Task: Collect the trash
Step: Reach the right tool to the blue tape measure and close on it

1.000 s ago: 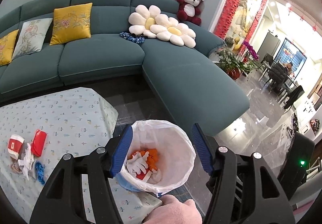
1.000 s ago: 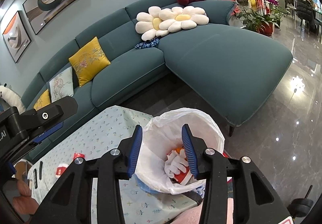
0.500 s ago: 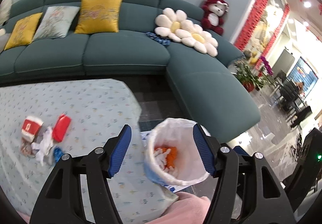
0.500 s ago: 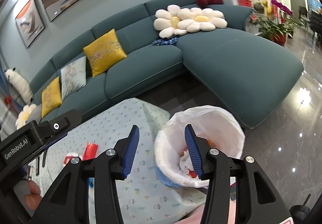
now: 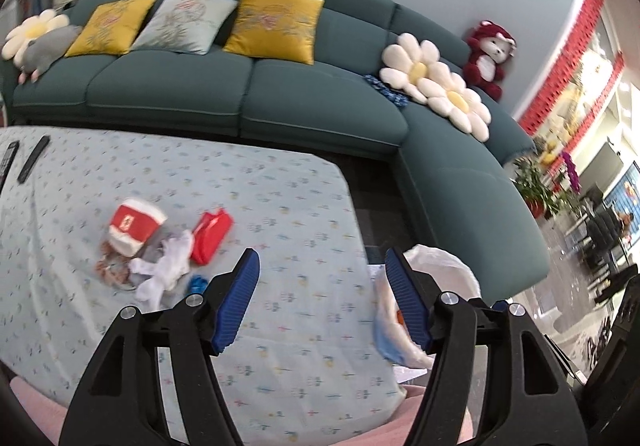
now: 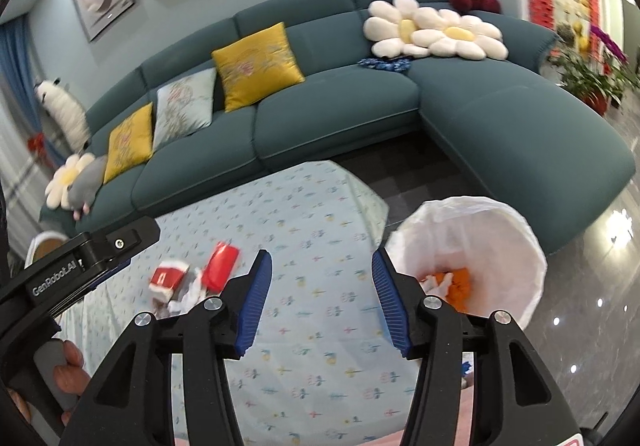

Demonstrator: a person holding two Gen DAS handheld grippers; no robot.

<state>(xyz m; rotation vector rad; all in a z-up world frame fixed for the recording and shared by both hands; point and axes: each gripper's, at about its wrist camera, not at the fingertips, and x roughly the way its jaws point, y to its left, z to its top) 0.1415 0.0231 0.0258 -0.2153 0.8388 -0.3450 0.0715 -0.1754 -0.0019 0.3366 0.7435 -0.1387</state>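
Observation:
A pile of trash lies on the table's light floral cloth (image 5: 288,205): a red and white paper cup (image 5: 134,230), a red packet (image 5: 211,236), crumpled white tissue (image 5: 162,274) and a small blue scrap (image 5: 197,283). The cup (image 6: 168,276) and packet (image 6: 221,260) also show in the right wrist view. A bin lined with a white bag (image 6: 472,242) stands at the table's right end and holds orange and white trash (image 6: 454,282). My left gripper (image 5: 322,302) is open and empty, right of the pile. My right gripper (image 6: 320,302) is open and empty between pile and bin.
A teal corner sofa (image 5: 320,101) with yellow cushions and flower pillows runs behind the table. Two dark remotes (image 5: 34,157) lie at the table's far left. The left gripper's body (image 6: 80,266) shows at the left of the right wrist view. Glossy floor lies to the right.
Both grippers have swung left, away from over the bin toward the trash pile on the table. The right gripper's jaws have opened wider. Nothing was picked up.

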